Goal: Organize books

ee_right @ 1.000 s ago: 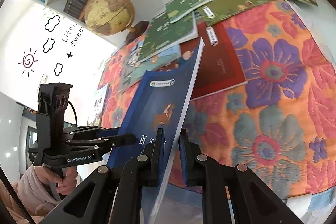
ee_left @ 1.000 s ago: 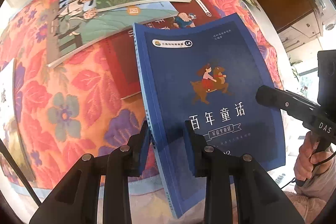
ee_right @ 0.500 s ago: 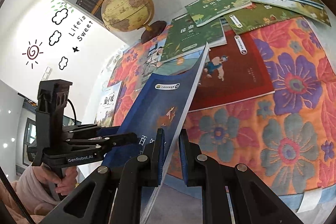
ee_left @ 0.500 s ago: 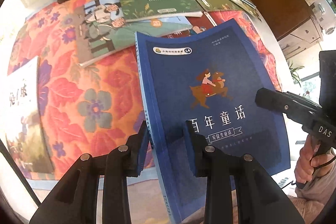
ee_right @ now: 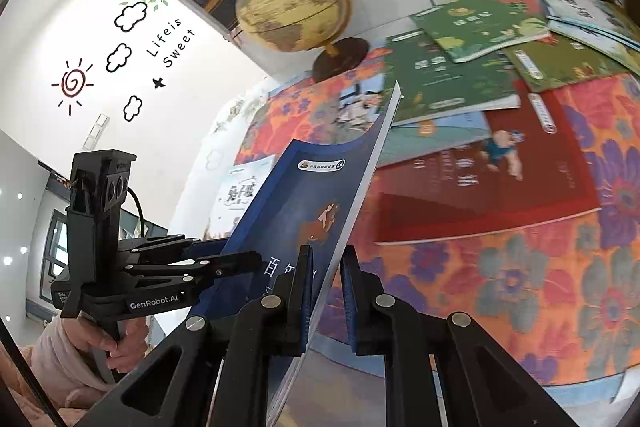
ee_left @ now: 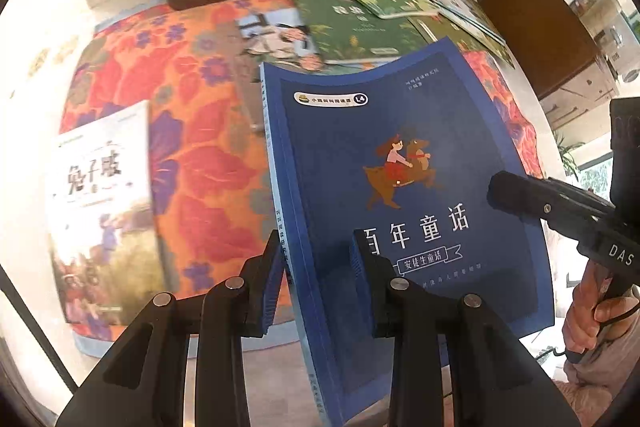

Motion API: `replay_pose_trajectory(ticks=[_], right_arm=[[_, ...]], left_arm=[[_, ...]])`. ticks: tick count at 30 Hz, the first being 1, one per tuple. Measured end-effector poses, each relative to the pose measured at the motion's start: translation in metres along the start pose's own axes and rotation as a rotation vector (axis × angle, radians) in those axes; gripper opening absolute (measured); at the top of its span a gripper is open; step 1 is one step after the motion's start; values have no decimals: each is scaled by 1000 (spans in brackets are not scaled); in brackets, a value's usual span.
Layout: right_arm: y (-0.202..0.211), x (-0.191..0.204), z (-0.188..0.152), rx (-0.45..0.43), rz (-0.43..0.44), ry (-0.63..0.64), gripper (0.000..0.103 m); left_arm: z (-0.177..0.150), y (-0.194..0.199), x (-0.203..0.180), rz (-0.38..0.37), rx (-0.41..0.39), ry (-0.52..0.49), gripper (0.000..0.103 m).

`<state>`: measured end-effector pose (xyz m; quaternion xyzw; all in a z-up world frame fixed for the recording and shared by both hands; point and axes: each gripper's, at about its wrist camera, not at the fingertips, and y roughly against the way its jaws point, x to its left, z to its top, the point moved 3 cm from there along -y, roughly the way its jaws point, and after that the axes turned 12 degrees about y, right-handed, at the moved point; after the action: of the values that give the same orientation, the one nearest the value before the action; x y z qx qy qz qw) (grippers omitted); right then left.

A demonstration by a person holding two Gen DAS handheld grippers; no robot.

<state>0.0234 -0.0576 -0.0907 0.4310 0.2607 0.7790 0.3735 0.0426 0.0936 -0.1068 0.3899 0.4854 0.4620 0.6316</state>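
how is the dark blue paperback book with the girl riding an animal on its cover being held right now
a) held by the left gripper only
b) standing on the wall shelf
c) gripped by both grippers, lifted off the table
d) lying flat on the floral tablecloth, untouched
c: the dark blue paperback book sits between the left gripper fingers near its spine and between the right gripper fingers at its opposite edge, raised above the floral tablecloth.

The blue book (ee_left: 400, 187) has a matt paper cover. The tablecloth (ee_right: 540, 287) is woven, textured cloth. The grippers' black plastic looks matt, with shiny metal pins. The globe (ee_right: 292, 3) looks glossy.
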Motion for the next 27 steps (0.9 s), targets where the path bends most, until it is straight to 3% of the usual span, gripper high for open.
replay_pose_trajectory(ticks=[19, 27], right_arm=[[-74, 85, 38, 9, 13, 3, 15], [-118, 118, 47, 56, 15, 35, 15]], left_arm=[[20, 27, 113, -42, -26, 39, 29], [26, 28, 167, -41, -24, 79, 30]])
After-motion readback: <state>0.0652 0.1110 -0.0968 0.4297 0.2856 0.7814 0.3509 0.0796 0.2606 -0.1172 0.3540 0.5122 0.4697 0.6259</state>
